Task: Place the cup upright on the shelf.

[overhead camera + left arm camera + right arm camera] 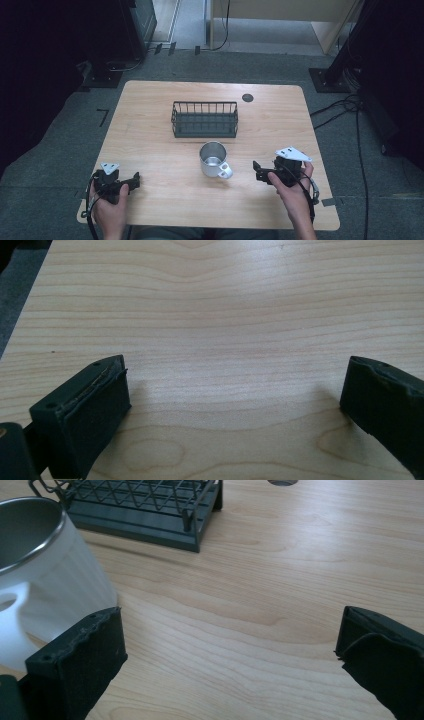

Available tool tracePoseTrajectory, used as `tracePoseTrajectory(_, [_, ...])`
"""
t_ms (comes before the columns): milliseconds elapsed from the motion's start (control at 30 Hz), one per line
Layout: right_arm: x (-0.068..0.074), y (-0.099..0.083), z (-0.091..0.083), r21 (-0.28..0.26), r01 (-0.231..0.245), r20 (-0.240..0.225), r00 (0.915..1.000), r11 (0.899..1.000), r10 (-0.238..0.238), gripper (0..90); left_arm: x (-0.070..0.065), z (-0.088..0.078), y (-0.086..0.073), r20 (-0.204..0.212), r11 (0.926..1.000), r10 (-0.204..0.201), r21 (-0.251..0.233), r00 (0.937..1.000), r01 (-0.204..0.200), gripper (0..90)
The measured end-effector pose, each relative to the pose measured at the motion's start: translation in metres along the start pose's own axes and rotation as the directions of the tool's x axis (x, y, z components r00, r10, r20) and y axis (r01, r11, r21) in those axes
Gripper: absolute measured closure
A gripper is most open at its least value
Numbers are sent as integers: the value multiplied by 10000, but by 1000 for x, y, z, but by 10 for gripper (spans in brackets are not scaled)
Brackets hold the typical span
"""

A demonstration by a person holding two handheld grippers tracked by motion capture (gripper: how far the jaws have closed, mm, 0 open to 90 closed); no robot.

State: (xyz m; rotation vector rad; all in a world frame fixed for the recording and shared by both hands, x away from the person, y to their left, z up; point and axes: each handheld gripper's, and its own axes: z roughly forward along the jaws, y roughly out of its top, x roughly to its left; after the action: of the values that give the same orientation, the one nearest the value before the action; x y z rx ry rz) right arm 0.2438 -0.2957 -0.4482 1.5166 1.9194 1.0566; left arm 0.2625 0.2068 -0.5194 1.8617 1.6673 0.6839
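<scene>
Pale wood forms the table (165, 200) top, which carries three items in the high view. Taking the table centre as the dial, a dark wire basket (205, 120) sits at 12 o'clock, upright and with nothing in it. A white mug (214, 159) with a metal-lined interior stands at 6 o'clock from the basket, near it but not touching; its handle points toward 4 o'clock. A small dark round grommet (247, 97) is set into the top at 1 o'clock, near the far edge.

The left gripper (135, 180) is held in the person's left hand (111, 207) at 8 o'clock, near the front left corner, well apart from the mug. In the left gripper view its two black jaws stand wide apart over bare wood, with nothing between them.

The right gripper (256, 171) is held in the right hand (292, 192) at 4 o'clock, its tips pointing toward the mug and just beside the handle. In the right gripper view the jaws are likewise spread wide and grip nothing; the mug (45, 575) lies at 10 o'clock beyond the left-hand jaw, outside the gap, and the basket (145, 510) appears at 11 o'clock, farther off.
</scene>
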Motion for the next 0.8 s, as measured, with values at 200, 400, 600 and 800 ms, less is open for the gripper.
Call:
tracePoseTrajectory(200, [11,5,4,-33,99,-223,9997,9999,-99,0,0,0,0,0,10000,1,0,10000,-1,0])
tracePoseTrajectory(400, [21,10,8,-61,224,-437,9988,9997,-226,0,0,0,0,0,10000,2,3,10000,-2,0])
tracePoseTrajectory(600, [32,14,12,-91,375,-633,9973,9993,-380,0,0,0,0,-1,10000,2,2,10000,-2,0])
tracePoseTrajectory(800, [42,17,16,-90,517,-809,9953,9986,-522,0,0,0,0,0,10000,3,5,10000,-3,0])
